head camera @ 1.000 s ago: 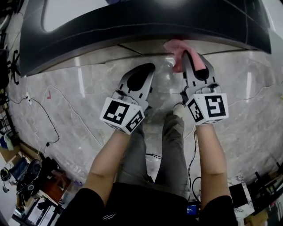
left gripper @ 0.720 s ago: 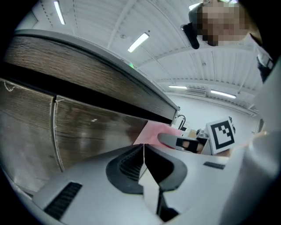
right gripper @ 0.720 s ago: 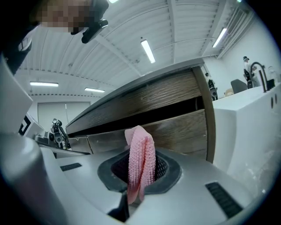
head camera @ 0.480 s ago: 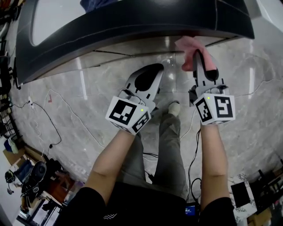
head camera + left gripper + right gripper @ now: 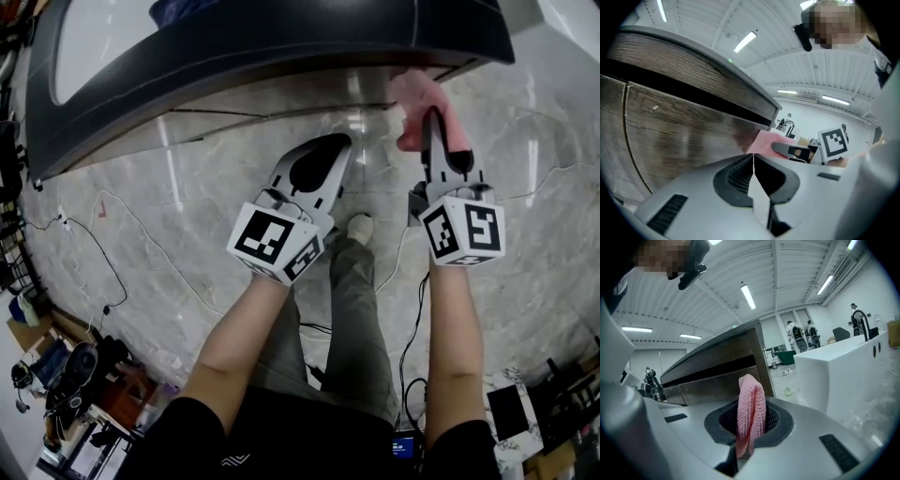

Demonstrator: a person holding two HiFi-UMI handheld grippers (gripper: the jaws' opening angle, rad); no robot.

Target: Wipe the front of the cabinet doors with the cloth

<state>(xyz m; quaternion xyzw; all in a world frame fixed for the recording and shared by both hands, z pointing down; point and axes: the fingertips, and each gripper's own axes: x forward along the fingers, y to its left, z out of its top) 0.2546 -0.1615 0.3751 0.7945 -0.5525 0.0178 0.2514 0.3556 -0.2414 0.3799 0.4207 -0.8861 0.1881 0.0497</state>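
Observation:
In the head view my right gripper [image 5: 434, 120] is shut on the pink cloth [image 5: 420, 101], which it holds up under the dark countertop [image 5: 281, 42], near the cabinet's right end. The right gripper view shows the knitted cloth [image 5: 751, 411] pinched upright between the jaws, with the brown cabinet doors [image 5: 717, 384] just behind. In the left gripper view the cloth [image 5: 764, 142] lies against the wood-grain door [image 5: 675, 136] at its right edge. My left gripper [image 5: 321, 152] hangs shut and empty to the left of the right one, short of the door; its jaws [image 5: 753, 161] meet with nothing between them.
The floor [image 5: 169, 216] is glossy grey marble with thin cables [image 5: 108, 258] trailing at the left. The person's legs and a shoe [image 5: 359, 227] are below the grippers. A white block unit [image 5: 843, 376] stands to the right of the cabinet. Clutter lies at the lower left [image 5: 66, 375].
My right gripper has carried the cloth rightward along the cabinet front toward its right end. The left gripper has drifted right with it and stays shut.

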